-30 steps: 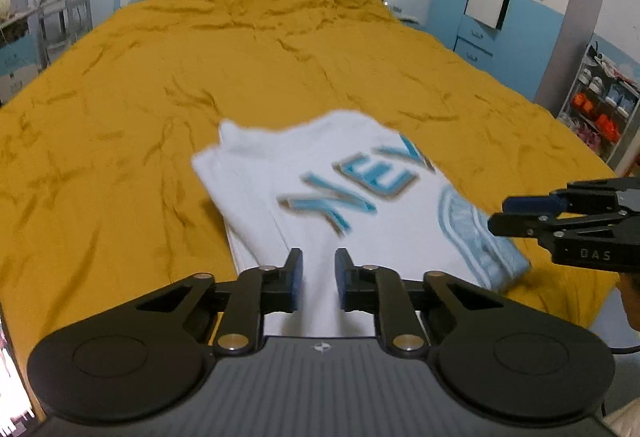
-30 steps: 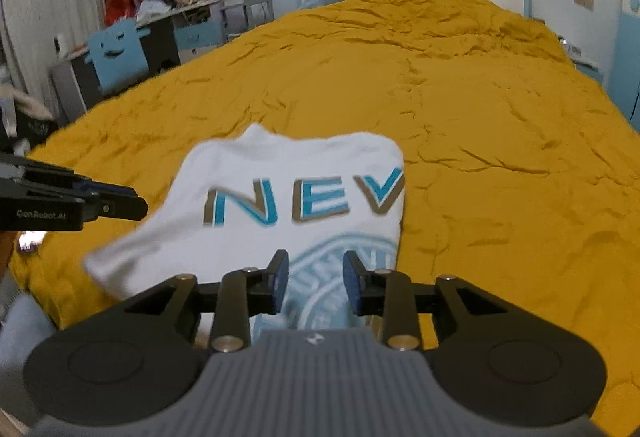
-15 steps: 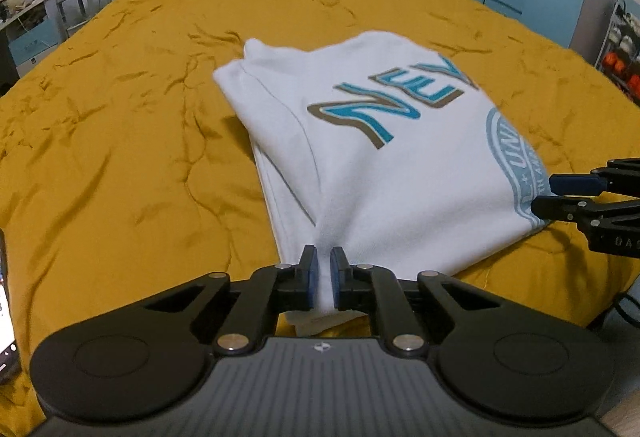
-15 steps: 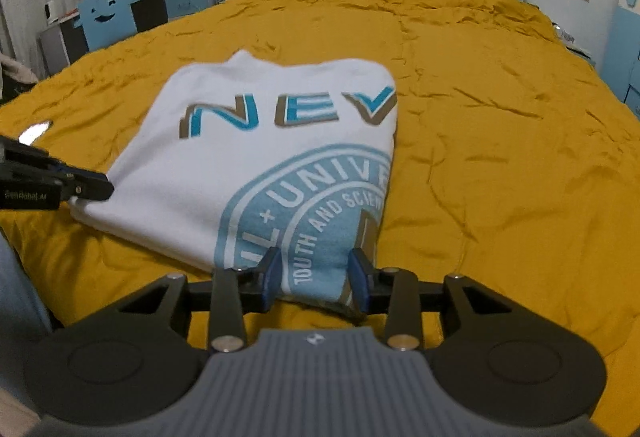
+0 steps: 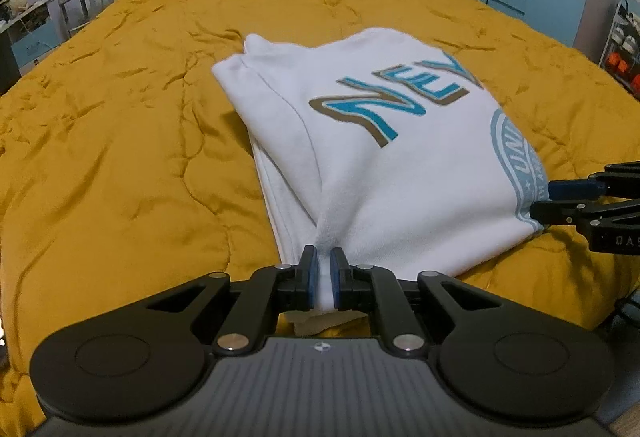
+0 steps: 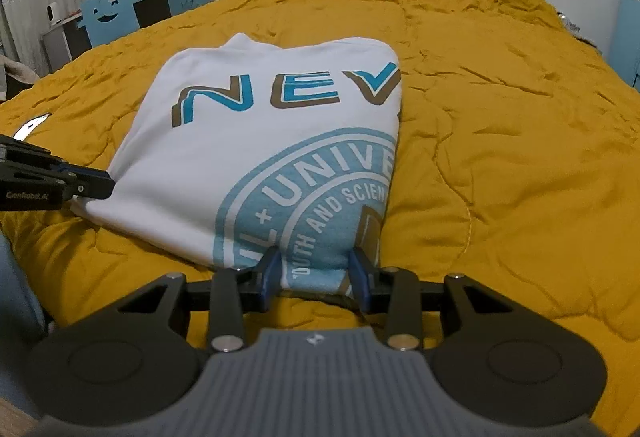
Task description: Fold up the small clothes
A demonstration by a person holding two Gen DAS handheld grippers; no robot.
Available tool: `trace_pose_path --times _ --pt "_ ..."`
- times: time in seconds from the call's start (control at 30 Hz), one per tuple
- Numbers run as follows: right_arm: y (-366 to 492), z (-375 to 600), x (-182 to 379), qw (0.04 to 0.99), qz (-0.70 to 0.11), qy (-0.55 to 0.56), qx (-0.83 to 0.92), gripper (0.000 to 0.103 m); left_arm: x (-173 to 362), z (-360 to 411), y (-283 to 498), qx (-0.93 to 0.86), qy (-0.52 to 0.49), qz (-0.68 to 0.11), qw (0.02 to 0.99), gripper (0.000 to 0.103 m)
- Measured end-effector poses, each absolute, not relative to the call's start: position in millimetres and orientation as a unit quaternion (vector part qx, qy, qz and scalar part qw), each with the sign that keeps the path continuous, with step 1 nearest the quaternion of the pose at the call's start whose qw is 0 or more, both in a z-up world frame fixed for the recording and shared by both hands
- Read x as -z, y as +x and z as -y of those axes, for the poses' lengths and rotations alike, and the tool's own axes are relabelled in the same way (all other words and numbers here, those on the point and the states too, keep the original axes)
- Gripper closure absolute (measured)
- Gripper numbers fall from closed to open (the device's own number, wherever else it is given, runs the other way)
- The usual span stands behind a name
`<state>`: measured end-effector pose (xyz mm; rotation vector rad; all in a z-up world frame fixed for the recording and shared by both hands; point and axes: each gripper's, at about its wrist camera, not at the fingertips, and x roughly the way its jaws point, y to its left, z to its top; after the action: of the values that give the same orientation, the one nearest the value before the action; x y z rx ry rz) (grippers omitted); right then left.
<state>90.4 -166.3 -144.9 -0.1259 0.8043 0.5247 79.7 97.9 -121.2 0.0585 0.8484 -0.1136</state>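
Mustard bedspread [image 5: 120, 157] is carrying my white T-shirt [image 5: 400, 177] reading "NEV". My left gripper [image 5: 324, 279] is pinching its hem; only the right view is showing "UNIVE", my right gripper [image 6: 316, 277] straddling cloth, half-open.

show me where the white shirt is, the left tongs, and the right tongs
white shirt [image 6: 248, 165], right wrist view, on its bare white front.
left tongs [image 5: 324, 279], left wrist view, midway between tips.
right tongs [image 6: 316, 273], right wrist view, midway between tips.
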Motion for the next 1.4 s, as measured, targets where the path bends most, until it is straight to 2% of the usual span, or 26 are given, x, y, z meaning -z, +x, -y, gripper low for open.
trace_pose_path --times 0.1,0.17,0.2,0.3,0.47,0.63,0.73,0.87,1.0,1.23,1.4 --pt "96 166 132 0.879 -0.400 -0.057 -0.255 0.070 109 -98 76 0.056 0.028 -0.400 0.914 0.089" --pt "98 165 122 0.876 -0.404 -0.059 -0.256 0.069 95 -96 72 0.056 0.029 -0.386 0.920 0.083" --pt "99 166 116 0.877 -0.403 -0.059 -0.256 0.067 87 -95 70 0.055 0.031 -0.375 0.925 0.077" --pt "96 166 90 0.885 -0.382 -0.063 -0.259 0.058 63 -90 67 0.046 0.046 -0.340 0.938 0.070" --pt "84 168 40 0.908 -0.325 -0.066 -0.257 0.041 17 -80 60 0.017 0.043 -0.268 0.962 0.051" --pt "63 175 -3 0.933 -0.271 -0.048 -0.232 0.022 -14 -66 45 -0.020 0.043 -0.192 0.980 0.012" --pt "45 180 -18 0.945 -0.241 -0.035 -0.219 0.022 -22 -50 31 -0.045 0.064 -0.147 0.986 0.001" --pt "19 181 -27 0.956 -0.215 -0.025 -0.196 0.021 -25 -37 19 -0.064 0.050 -0.138 0.987 0.000" --pt "-5 179 -24 0.964 -0.212 -0.009 -0.158 0.021 -19 -31 13 -0.055 0.024 -0.166 0.984 0.000" --pt "-19 168 1 0.950 -0.272 -0.016 -0.154 0.021 9 -46 16 -0.071 -0.016 -0.274 0.959 0.000" --pt "-15 161 21 0.935 -0.321 -0.017 -0.147 0.021 26 -50 11 -0.078 -0.024 -0.323 0.943 0.000"
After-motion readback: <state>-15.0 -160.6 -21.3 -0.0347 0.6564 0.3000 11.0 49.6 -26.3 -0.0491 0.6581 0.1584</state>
